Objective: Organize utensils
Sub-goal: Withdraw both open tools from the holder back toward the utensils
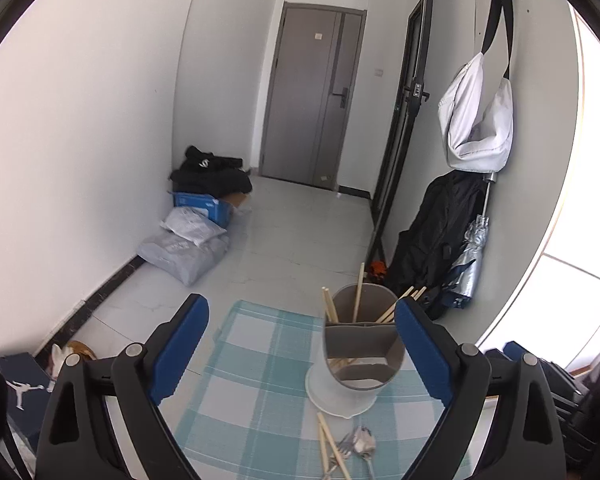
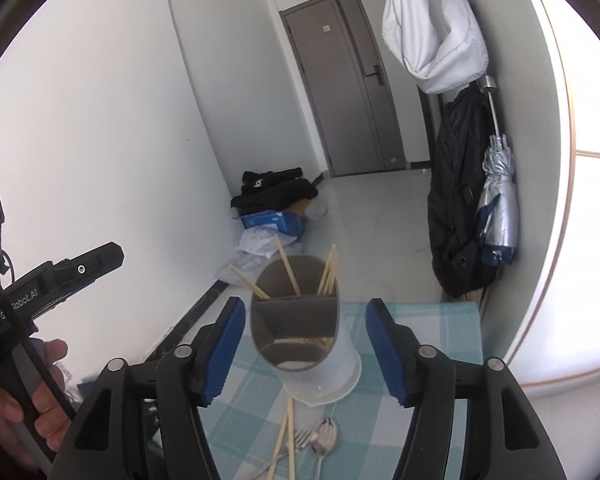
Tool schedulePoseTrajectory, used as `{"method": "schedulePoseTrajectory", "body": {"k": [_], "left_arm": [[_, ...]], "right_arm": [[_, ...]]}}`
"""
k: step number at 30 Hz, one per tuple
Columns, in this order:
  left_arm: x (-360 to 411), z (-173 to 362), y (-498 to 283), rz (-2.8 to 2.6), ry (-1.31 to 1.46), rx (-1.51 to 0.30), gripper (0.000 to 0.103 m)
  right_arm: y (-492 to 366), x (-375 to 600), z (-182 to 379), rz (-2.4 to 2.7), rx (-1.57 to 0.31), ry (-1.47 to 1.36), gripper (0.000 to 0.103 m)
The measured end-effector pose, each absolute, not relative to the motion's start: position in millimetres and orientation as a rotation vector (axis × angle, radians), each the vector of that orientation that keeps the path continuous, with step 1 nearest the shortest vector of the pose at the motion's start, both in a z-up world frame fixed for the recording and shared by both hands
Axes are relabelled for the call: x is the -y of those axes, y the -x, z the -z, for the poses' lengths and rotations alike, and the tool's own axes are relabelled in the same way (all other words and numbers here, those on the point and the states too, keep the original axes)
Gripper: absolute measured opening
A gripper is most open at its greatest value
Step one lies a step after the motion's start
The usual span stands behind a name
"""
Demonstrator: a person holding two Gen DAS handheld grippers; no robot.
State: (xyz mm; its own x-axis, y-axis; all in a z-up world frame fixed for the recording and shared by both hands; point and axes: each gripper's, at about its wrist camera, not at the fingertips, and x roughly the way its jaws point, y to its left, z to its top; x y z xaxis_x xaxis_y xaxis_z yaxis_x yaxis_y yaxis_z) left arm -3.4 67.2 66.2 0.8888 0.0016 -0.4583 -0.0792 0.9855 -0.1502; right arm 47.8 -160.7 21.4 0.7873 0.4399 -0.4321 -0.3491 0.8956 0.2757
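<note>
Both jaws stood wide apart and held nothing: your left gripper and your right gripper each hovered above the checked cloth. You had the utensil holder upright on that cloth, chopsticks leaning in its far compartment. Near you, loose chopsticks, a fork and a spoon lay together (overlapping, just beside the holder's base).
</note>
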Motion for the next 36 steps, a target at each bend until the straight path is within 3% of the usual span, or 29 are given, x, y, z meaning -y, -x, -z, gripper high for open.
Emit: {"method": "schedulePoseTrajectory", "body": {"k": [2, 7, 23, 36], "left_arm": [[-63, -63, 8, -0.053, 0.148, -0.479, 0.094], [-50, -49, 18, -0.04, 0.112, -0.502, 0.102], [-43, 43, 27, -0.012, 0.137, -0.736, 0.102], [-55, 88, 22, 0.009, 0.17, -0.895, 0.102]], "right_arm": [[-34, 164, -14, -0.424, -0.501, -0.191, 0.07], [-18, 175, 9, -0.399, -0.535, -0.192, 0.07], [-9, 187, 71, -0.321, -0.705, -0.171, 0.079], [-26, 173, 126, -0.253, -0.921, -0.115, 0.084]]}}
